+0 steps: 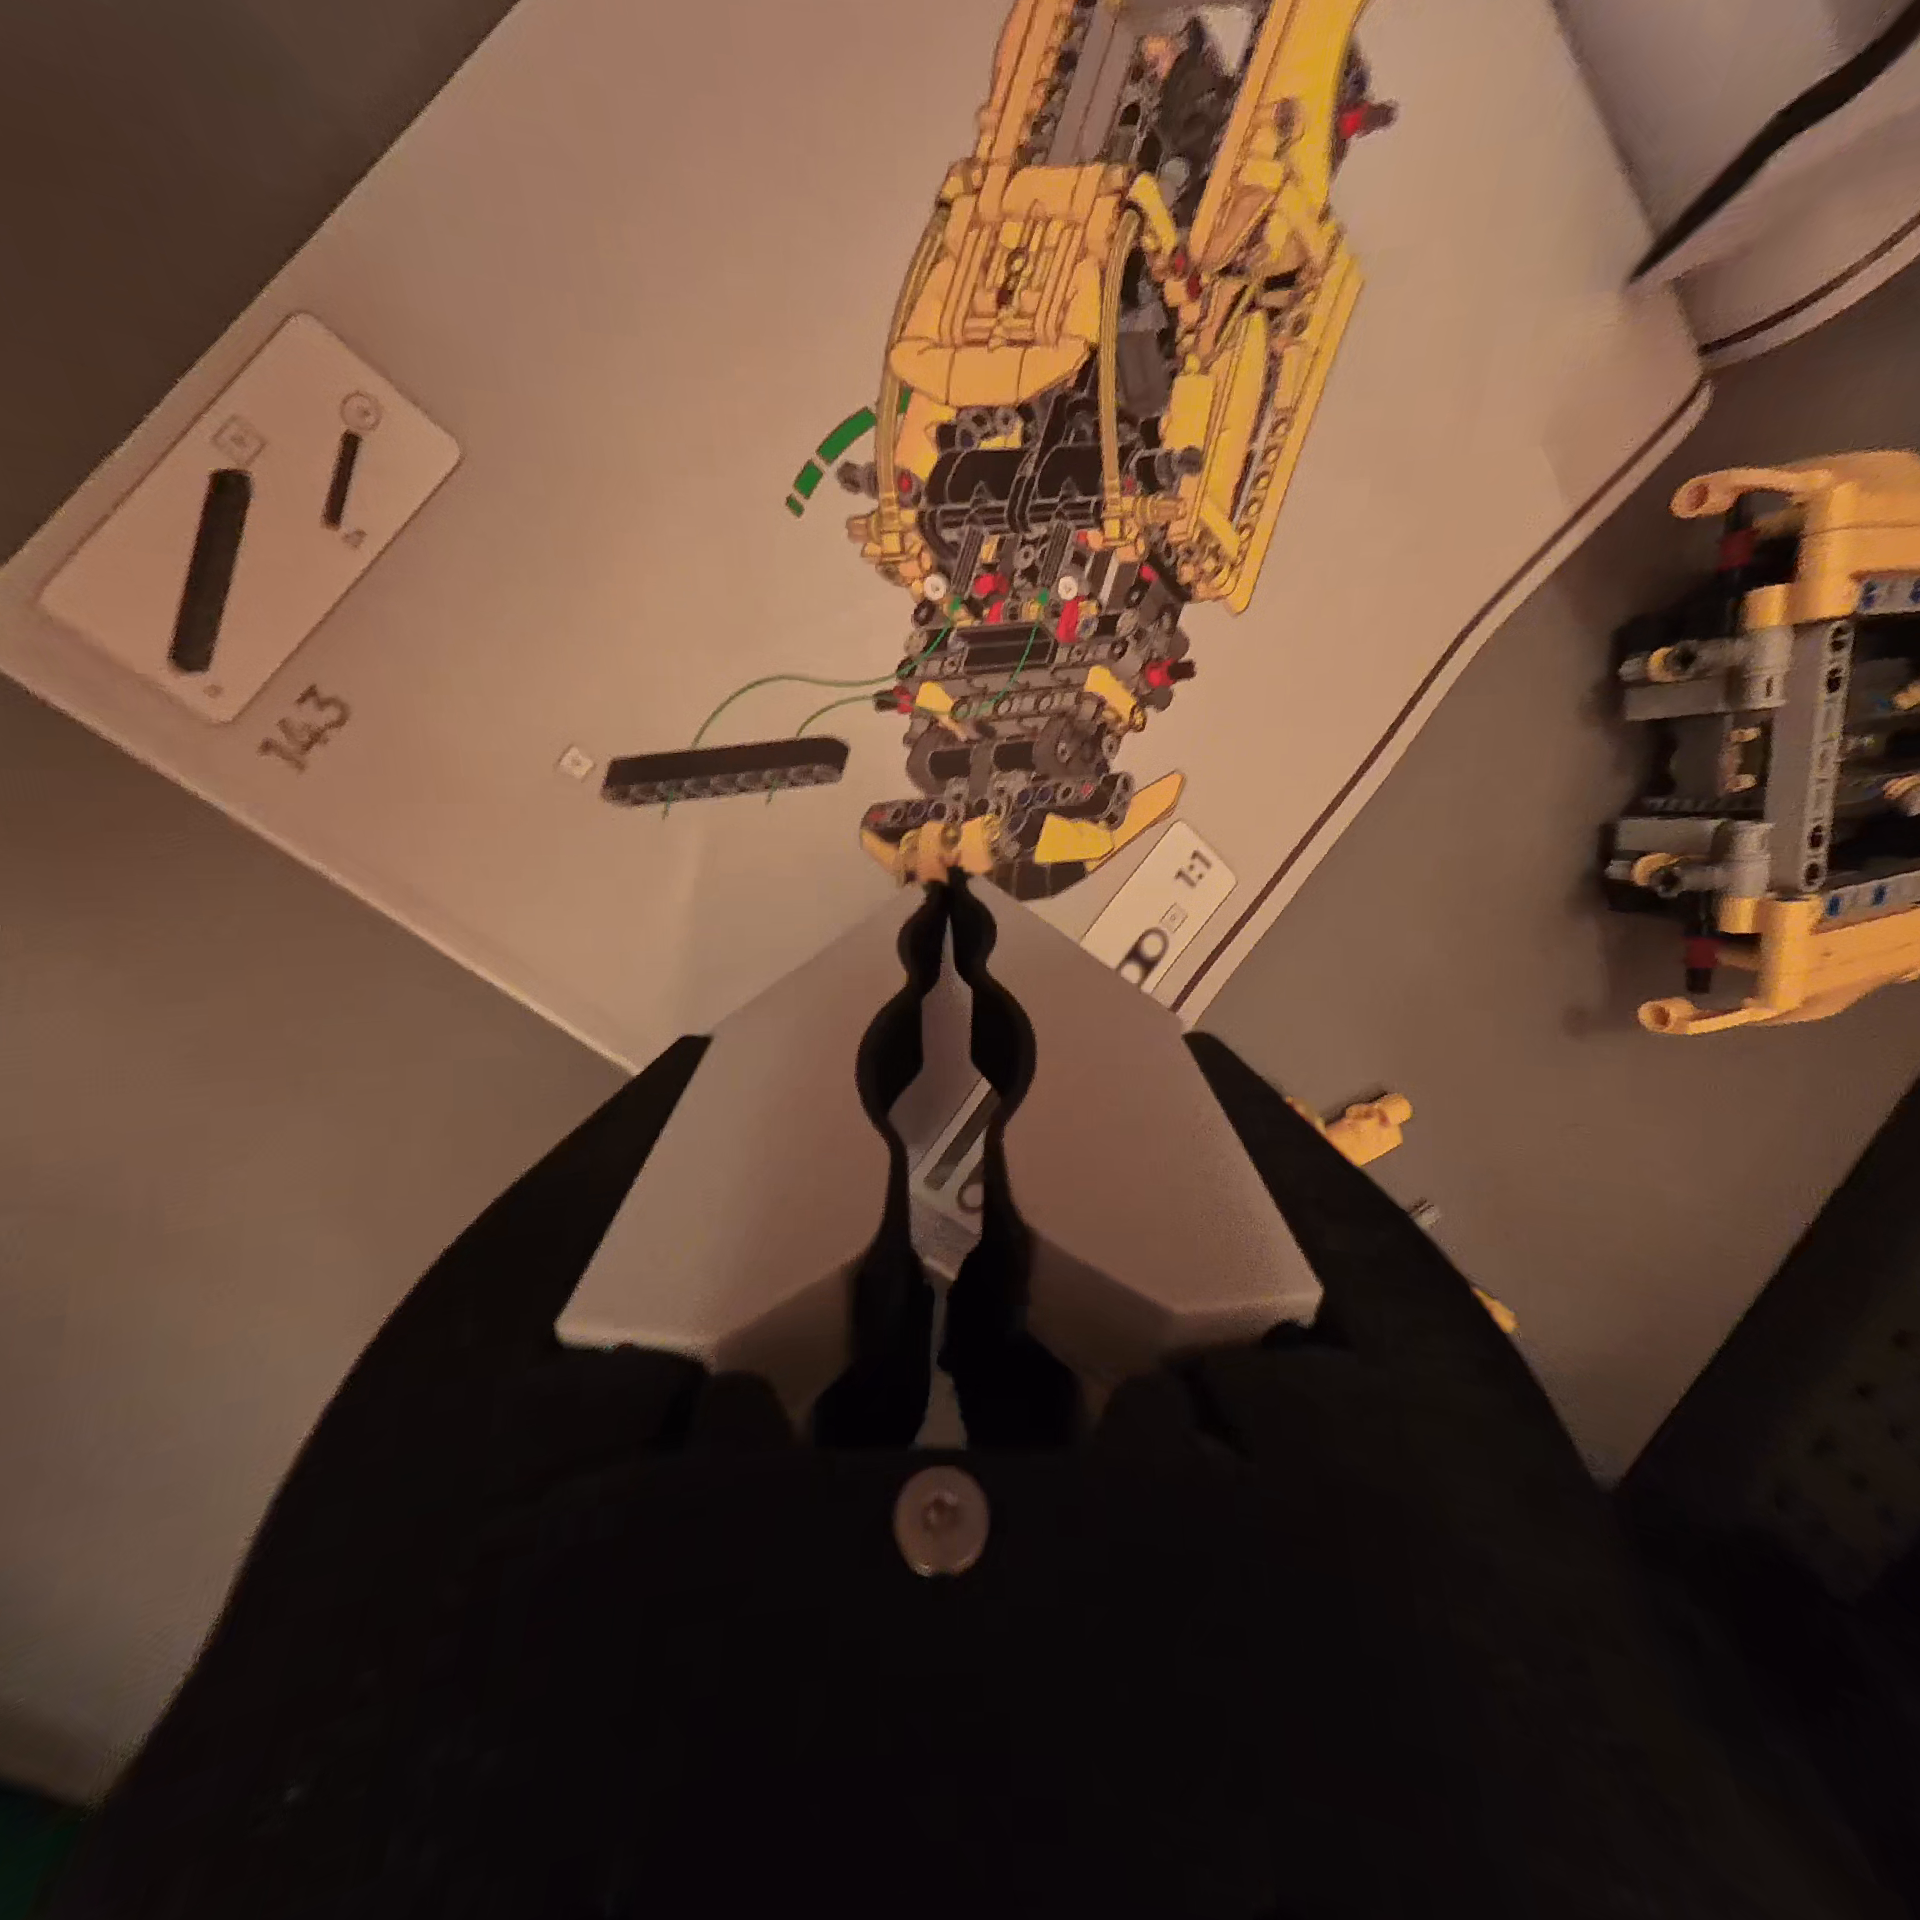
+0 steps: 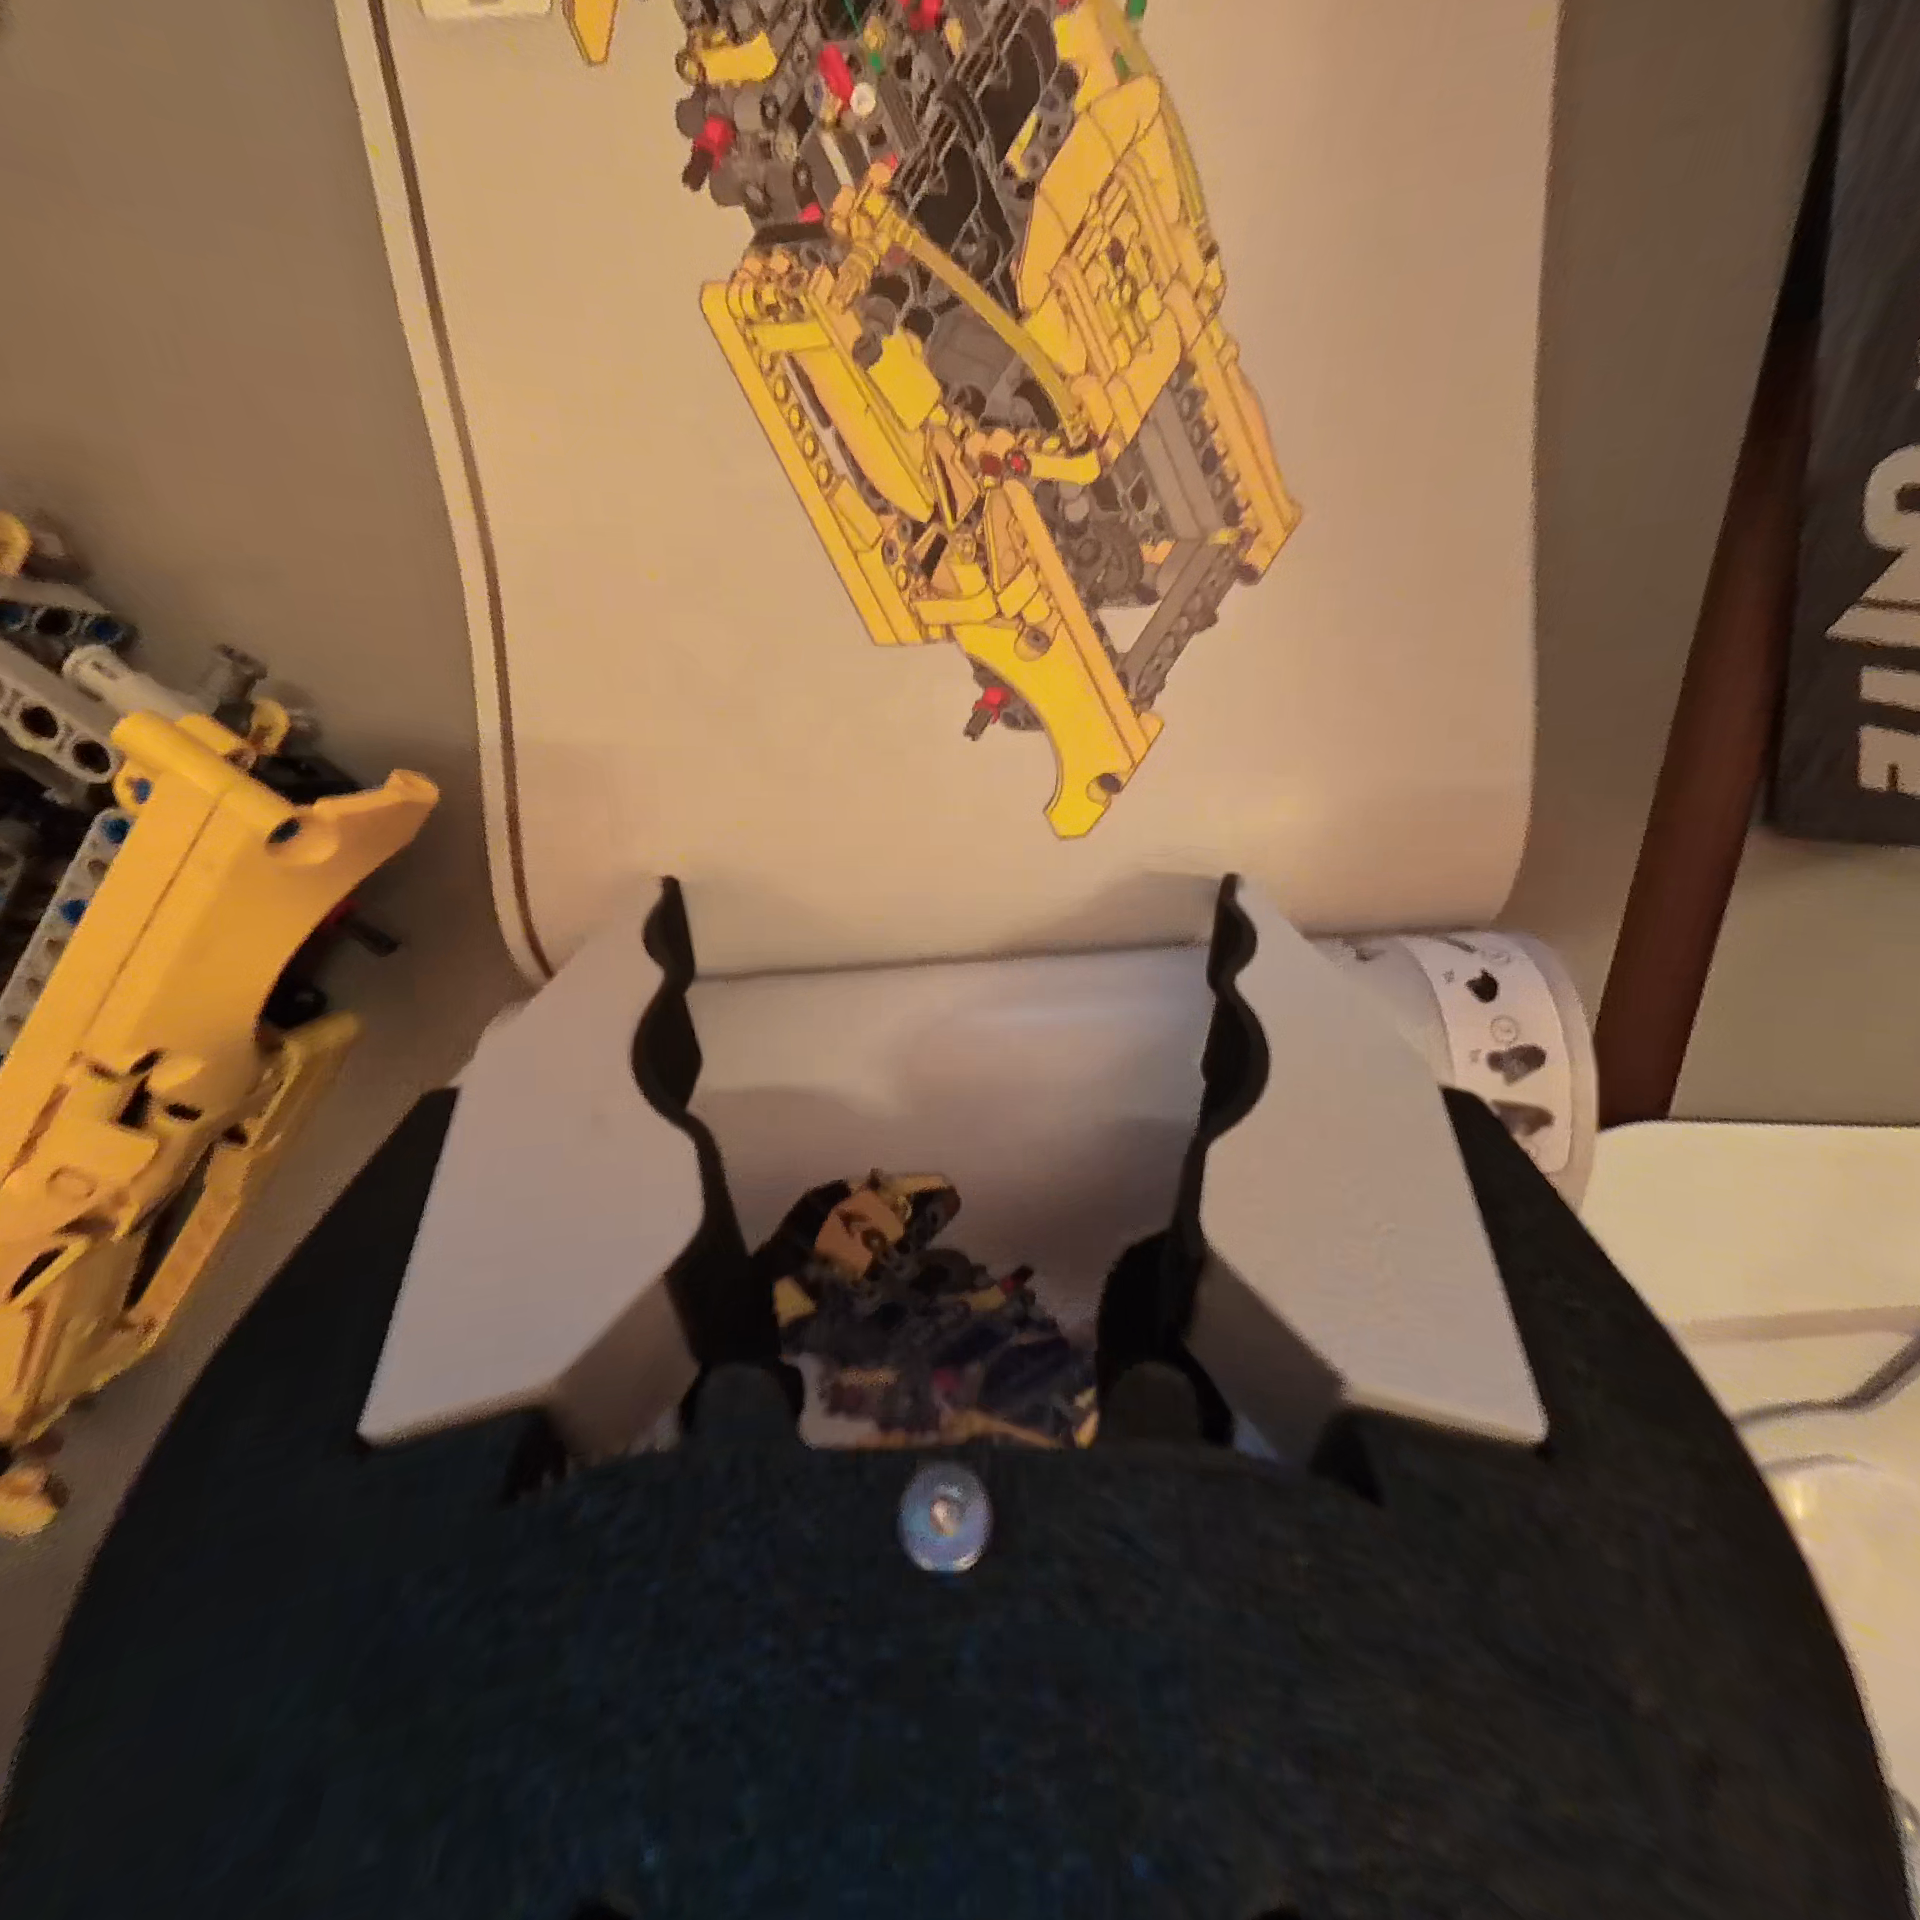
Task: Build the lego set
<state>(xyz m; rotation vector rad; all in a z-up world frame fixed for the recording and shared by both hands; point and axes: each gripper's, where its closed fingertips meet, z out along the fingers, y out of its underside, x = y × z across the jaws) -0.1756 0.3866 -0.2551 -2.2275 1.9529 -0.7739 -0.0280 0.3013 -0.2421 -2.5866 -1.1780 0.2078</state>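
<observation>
Two grippers: both mine, both hanging over the open instruction booklet [image 1: 644, 343].
Left gripper [image 1: 948, 894]: my jaws are pressed together with nothing between them, tips above the booklet's near edge, just short of the printed yellow machine.
Right gripper [image 2: 948, 914]: my jaws stand wide apart and hold nothing; the booklet's page [image 2: 644, 582] lies between and beyond them.
Lego model [image 1: 1787, 748]: part-built, yellow and grey, on the table just off the booklet's bordered edge; in the right wrist view it [image 2: 156, 987] sits left of the page.
Loose yellow piece [image 1: 1356, 1127]: on the table beside the booklet's near corner.
</observation>
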